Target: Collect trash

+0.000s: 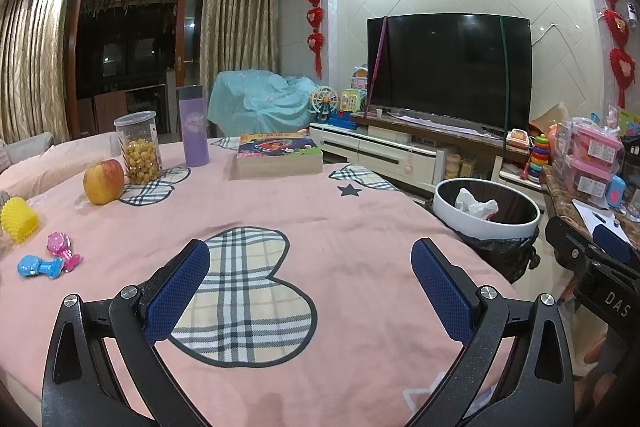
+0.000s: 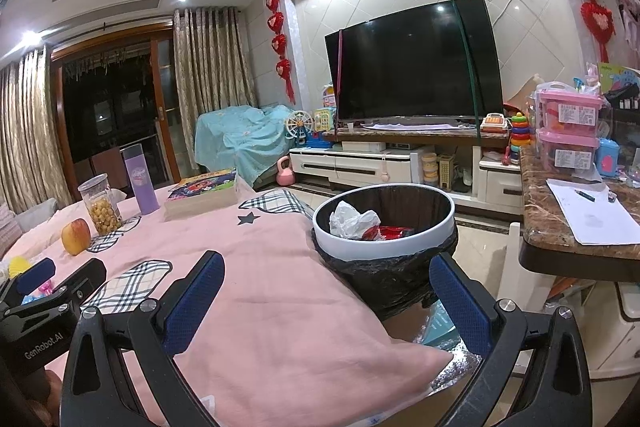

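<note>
So we had both grippers parked low over the tabletop, which was covered in a pink cloth with plaid heart patches and a little dark star. The left gripper had its jaws spread wide with nothing between them, just hanging over one of the plaid hearts. The right gripper was the same deal, jaws wide and empty, sitting near the edge of the tabletop and pointed toward the trash bin. That bin stood on the floor just beside the tabletop, white rim with a black bag liner bunched around the outside. Inside it we could see crumpled white paper and a red wrapper next to it; from the left wrist view only the white paper really showed. Over on the far left of the tabletop were an apple, a clear jar of yellow snacks, a purple bottle and a picture book. Nearer to us sat a yellow spiky toy, a pink toy and a blue toy. Behind everything was a big dark TV on a white stand.
</note>
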{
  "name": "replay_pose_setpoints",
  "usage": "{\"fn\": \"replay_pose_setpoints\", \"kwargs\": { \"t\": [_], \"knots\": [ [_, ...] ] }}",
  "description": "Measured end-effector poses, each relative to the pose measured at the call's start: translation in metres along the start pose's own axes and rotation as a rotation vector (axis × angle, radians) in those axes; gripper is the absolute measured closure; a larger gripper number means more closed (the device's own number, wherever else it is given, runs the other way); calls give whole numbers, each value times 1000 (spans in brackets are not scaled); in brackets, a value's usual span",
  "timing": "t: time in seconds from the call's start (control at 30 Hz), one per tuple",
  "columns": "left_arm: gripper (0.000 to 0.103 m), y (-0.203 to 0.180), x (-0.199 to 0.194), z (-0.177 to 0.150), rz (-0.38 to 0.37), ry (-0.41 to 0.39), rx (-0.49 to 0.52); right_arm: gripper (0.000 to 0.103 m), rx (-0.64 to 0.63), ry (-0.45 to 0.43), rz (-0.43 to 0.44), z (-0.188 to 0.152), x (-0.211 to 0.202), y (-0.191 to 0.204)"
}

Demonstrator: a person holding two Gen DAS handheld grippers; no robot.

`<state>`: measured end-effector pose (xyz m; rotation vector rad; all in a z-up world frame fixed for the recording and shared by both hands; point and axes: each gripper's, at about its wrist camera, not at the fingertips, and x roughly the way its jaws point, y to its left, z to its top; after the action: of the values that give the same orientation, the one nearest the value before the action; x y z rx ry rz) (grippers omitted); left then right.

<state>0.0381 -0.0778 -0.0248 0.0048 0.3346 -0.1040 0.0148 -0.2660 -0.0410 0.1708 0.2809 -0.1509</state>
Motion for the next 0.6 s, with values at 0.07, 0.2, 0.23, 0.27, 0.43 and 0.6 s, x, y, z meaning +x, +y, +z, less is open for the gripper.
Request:
{"fn": "replay_pose_setpoints", "kwargs": {
  "t": [0.07,0.2,0.23,0.27,0.43,0.6],
  "knots": [
    [0,1,1,0,-1,1,0,0,1,1,1,0,-1,0],
    [0,1,3,-1,-4,6,1,0,2,7,3,0,1,-1],
    [0,1,3,-1,-5,8,2,0,2,9,4,0,1,0],
    [0,1,3,-1,-6,10,1,0,2,12,5,-1,2,0],
    [0,2,5,-1,-8,12,0,0,4,25,7,-1,5,0],
    [0,4,6,-2,-12,13,-3,0,6,39,16,0,10,0]
  ]
}}
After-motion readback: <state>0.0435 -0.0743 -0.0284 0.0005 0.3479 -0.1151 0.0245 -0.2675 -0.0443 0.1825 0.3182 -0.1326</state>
